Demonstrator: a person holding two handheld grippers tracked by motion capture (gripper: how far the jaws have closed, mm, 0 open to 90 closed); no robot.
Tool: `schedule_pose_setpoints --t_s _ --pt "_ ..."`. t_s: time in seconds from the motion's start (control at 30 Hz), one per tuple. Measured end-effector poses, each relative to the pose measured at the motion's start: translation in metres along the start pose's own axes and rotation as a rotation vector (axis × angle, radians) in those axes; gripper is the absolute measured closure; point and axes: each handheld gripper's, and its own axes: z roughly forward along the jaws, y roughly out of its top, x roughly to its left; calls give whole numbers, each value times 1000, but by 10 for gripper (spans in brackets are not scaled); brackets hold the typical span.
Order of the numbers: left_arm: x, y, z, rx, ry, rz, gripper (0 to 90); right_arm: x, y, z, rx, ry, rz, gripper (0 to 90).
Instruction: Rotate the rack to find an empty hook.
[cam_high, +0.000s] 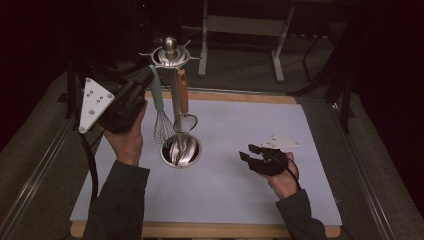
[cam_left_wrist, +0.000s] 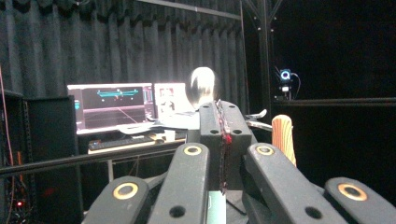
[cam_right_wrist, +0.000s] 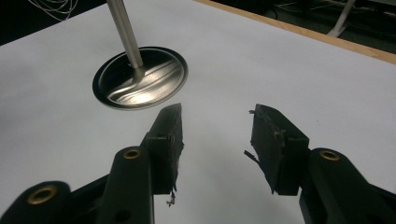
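A steel utensil stand rises from a round base on the pale mat; the base shows again. A whisk with a teal handle hangs beside the pole. My left gripper is shut at the handle's top end, just under the hook ring. In the left gripper view its jaws are pressed together before the stand's knob, teal showing below them. A small strainer with a wooden handle hangs behind the pole. My right gripper stands open and empty low over the mat.
The pale mat lies on a wood-edged table. A metal frame's legs stand behind the table. Lit monitors sit on a desk before a dark curtain.
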Motion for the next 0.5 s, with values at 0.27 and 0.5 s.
schedule_pose_setpoints --t_s 0.27,0.5 --pt "9 1 1 16 18 15 898 -2 -3 0 6 -1 2 529" --pt "21 2 6 45 35 19 898 -4 -4 -2 9 -4 7 529"
